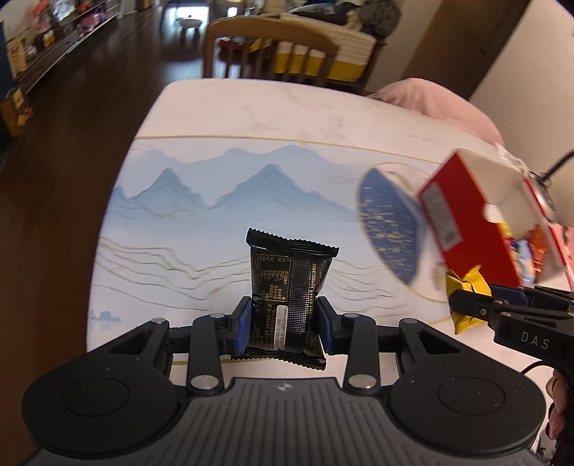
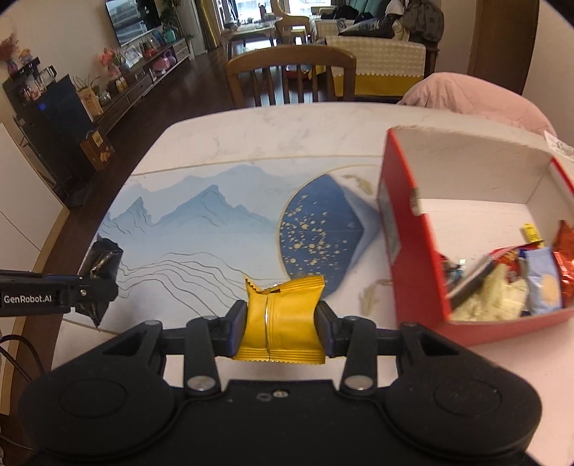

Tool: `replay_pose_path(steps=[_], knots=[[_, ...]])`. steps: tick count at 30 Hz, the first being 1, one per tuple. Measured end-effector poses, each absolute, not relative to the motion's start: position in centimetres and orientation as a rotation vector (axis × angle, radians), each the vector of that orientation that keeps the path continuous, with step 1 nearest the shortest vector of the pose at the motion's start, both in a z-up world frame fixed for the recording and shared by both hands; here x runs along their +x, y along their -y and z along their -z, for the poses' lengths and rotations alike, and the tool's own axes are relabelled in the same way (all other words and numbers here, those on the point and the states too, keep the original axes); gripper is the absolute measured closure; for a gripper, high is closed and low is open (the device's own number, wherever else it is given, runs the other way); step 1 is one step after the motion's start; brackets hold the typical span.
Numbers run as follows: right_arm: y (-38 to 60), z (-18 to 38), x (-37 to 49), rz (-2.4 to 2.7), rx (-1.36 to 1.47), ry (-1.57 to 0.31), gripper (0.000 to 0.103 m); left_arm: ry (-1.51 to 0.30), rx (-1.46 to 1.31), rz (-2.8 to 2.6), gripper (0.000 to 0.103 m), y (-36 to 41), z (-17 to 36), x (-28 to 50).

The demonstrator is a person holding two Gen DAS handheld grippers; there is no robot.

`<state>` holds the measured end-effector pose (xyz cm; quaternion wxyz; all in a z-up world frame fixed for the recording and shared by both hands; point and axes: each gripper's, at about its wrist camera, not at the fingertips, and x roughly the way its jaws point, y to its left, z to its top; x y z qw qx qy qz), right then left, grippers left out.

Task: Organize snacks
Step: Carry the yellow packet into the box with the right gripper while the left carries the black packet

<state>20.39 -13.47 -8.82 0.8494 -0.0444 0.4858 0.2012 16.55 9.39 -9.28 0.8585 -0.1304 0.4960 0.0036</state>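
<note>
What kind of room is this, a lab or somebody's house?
Most likely a home, an open dining and living area. A wooden dining chair stands at the marble-look table, a television hangs above a low cabinet crowded with ornaments, and a covered sofa sits behind.

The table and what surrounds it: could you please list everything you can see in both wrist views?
black snack packet: one, black, clamped in the left gripper above the table
yellow snack packet: one, yellow, clamped in the right gripper
red box: one, red outside and white inside, open, on the table's right side
loose snacks: several, mixed colours, inside the red box
table: one, white marble look, with a blue mountain mat
wooden chair: one, brown, at the far edge
pink cushion: one, far right
left gripper: black, blue fingers
right gripper: black
</note>
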Motion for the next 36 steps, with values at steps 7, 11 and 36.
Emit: replay_pose_path(steps=[7, 11, 36], knots=[[16.8, 6.1, 19.5, -0.429, -0.093, -0.976, 0.063, -1.001, -0.232, 0.054, 0.066, -4.7, 6.3, 16.1], [19.4, 4.9, 20.1, -0.434, -0.093, -0.95, 0.063, -0.962, -0.214, 0.06, 0.066, -1.8, 4.8, 16.4], [36.2, 4.8, 29.3, -0.363, -0.077, -0.935, 0.063, -1.007, -0.12, 0.149, 0.066, 17.6, 4.2, 25.3]])
